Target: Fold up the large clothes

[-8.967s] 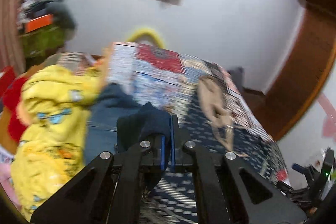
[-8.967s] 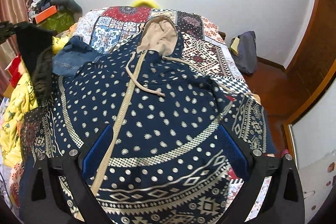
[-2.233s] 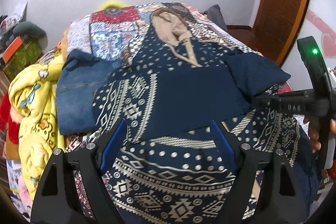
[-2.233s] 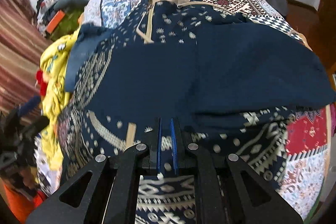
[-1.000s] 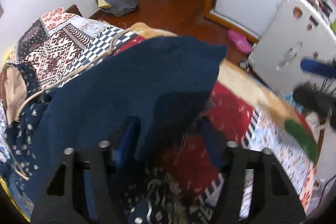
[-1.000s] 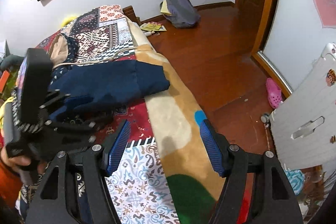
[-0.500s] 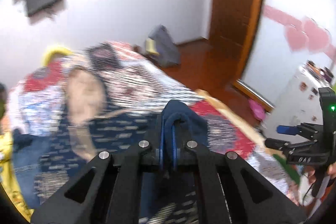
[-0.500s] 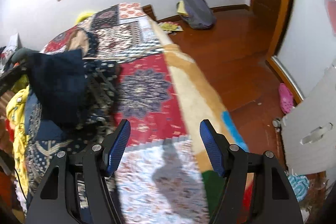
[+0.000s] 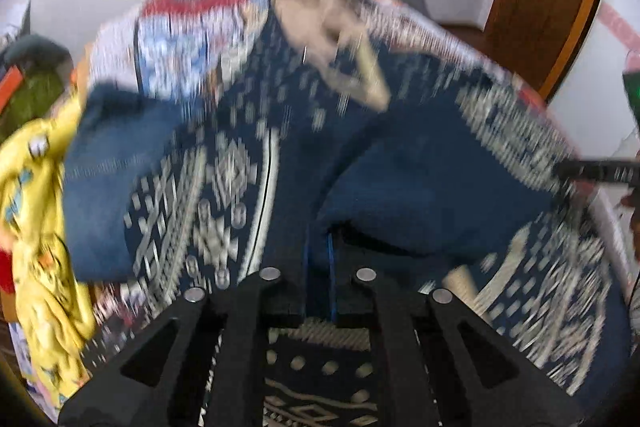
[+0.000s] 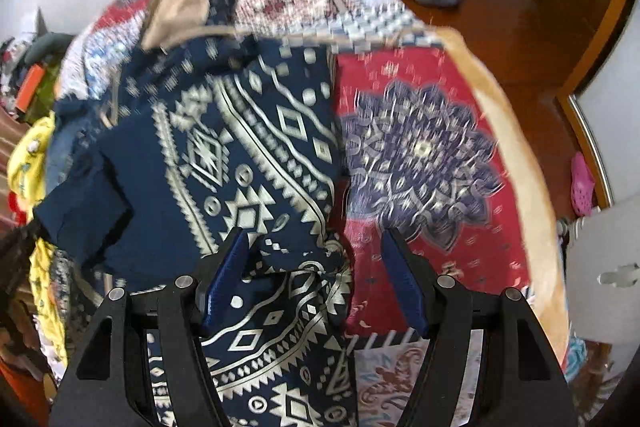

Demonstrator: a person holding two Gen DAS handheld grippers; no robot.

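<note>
Setting: patchwork bed [image 10: 420, 147] with a white wall behind, wooden floor at upper right.
Garment: navy patterned hoodie [image 10: 248, 131] lies across the frame's centre-left, tan hood [image 10: 180, 7] at upper left.
Left gripper [image 9: 319, 255]: pressed together, pinching a plain navy fold, probably the right sleeve.
Right gripper [image 10: 316, 275]: spread, empty, over the hoodie's edge.
Progress: sleeve is being crossed over the body; bottom-to-hood folds seem left.

Soft matt cloth hoodie [image 10: 256, 147] with printed pattern; plush bedspread [image 10: 420, 155]; glossy wood floor [image 10: 520, 27] beside the bed; matt black plastic hand-held gripper [image 10: 316, 283].
</note>
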